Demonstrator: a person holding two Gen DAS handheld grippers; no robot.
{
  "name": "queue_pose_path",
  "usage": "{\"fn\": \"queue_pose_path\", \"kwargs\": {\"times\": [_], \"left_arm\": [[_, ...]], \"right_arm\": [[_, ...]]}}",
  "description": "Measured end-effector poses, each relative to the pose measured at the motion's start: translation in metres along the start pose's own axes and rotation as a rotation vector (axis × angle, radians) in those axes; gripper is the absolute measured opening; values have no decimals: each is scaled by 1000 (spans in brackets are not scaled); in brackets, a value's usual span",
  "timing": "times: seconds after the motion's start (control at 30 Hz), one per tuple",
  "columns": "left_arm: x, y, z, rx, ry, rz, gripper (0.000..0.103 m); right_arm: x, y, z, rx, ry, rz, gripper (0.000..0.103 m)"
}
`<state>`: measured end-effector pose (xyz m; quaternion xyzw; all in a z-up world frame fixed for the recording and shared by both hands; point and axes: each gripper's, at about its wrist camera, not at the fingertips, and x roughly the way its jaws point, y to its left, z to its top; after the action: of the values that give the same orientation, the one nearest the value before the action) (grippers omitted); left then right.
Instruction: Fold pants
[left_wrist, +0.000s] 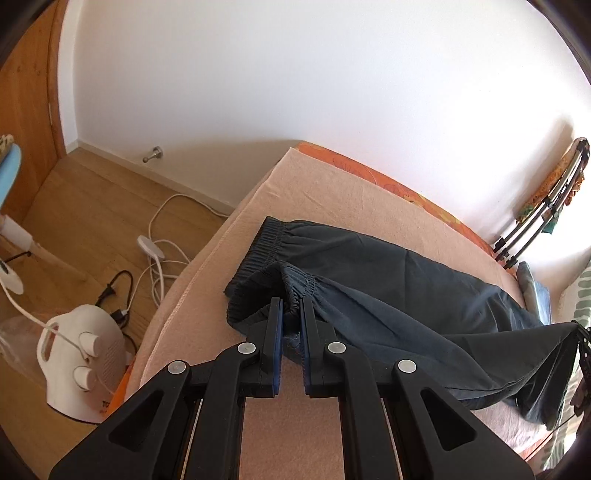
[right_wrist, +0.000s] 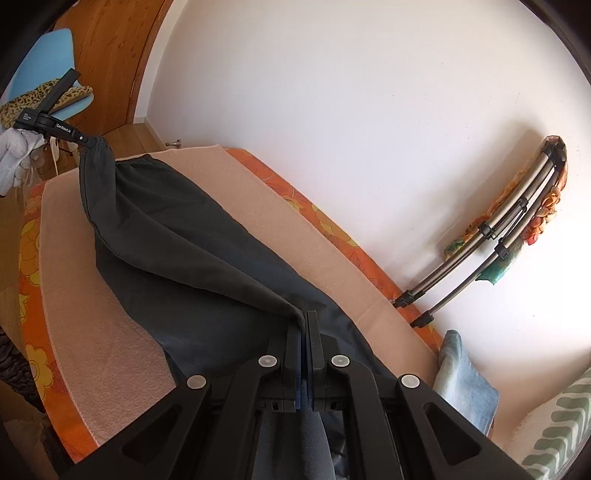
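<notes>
Dark navy pants (left_wrist: 388, 280) lie lengthwise on a bed under a beige blanket (left_wrist: 332, 192). My left gripper (left_wrist: 291, 308) is shut on a bunched bit of the elastic waistband, which is raised off the blanket. The far waistband (left_wrist: 266, 240) still rests flat. At the right edge of the left wrist view, my right gripper (left_wrist: 578, 330) holds the leg end up. In the right wrist view, my right gripper (right_wrist: 303, 321) is shut on the leg hem. The pants (right_wrist: 192, 258) stretch from it to my left gripper (right_wrist: 88, 142) at the upper left, with the upper layer lifted.
A white fan heater (left_wrist: 85, 362) and cables (left_wrist: 159, 258) sit on the wooden floor left of the bed. A folded drying rack (right_wrist: 480, 240) leans on the white wall. Light blue fabric (right_wrist: 463, 384) lies at the bed's right end. A blue chair (right_wrist: 55, 48) stands beyond.
</notes>
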<state>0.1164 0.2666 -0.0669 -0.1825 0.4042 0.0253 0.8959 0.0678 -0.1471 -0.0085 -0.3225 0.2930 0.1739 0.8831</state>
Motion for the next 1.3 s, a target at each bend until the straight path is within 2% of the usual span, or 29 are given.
{"fn": "queue_pose_path", "kwargs": {"times": [0.17, 0.23, 0.3, 0.37, 0.4, 0.43, 0.53, 0.7, 0.77, 0.8, 0.83, 0.9, 0.97, 1.0, 1.03, 1.07, 1.17, 1.3], "left_arm": [[37, -1, 21, -21, 42, 14, 7], [49, 0, 27, -38, 61, -12, 7], [59, -1, 34, -47, 73, -21, 13], [59, 0, 41, -51, 48, 1, 19], [58, 1, 44, -53, 40, 2, 32], [55, 3, 47, -50, 30, 2, 39], [49, 5, 51, -2, 10, -36, 41], [58, 8, 49, 83, 71, 15, 41], [64, 8, 46, 97, 97, 18, 46], [67, 8, 44, 100, 102, 30, 53], [70, 8, 43, 98, 103, 37, 54], [79, 7, 40, 102, 120, 48, 54], [85, 2, 36, 140, 133, 94, 54], [88, -1, 32, 168, 131, 114, 50], [89, -5, 29, 195, 129, 116, 28], [90, -8, 26, 218, 135, 110, 24], [83, -17, 20, 273, 104, 150, 23], [68, -7, 20, 246, 64, 217, 23]], "right_arm": [[61, -12, 4, -7, 87, -3, 0], [82, -17, 1, 1, 117, 3, 0], [100, -21, -3, 20, 145, 19, 0], [114, -22, -8, 24, 168, 29, 0], [117, -20, -12, 19, 176, 28, 0], [121, -19, -14, 13, 184, 30, 0], [133, -20, -19, 13, 204, 47, 0], [150, -29, -22, 46, 219, 79, 0], [153, -32, -22, 57, 226, 102, 0], [153, -32, -22, 57, 228, 104, 0], [154, -32, -22, 56, 234, 112, 0], [155, -32, -21, 52, 241, 121, 0], [153, -32, -21, 47, 244, 123, 0], [151, -33, -20, 48, 244, 124, 0], [150, -33, -19, 50, 242, 125, 0], [148, -34, -17, 52, 240, 126, 0], [143, -38, -10, 53, 232, 114, 0], [142, -47, 10, 40, 215, 92, 0]]}}
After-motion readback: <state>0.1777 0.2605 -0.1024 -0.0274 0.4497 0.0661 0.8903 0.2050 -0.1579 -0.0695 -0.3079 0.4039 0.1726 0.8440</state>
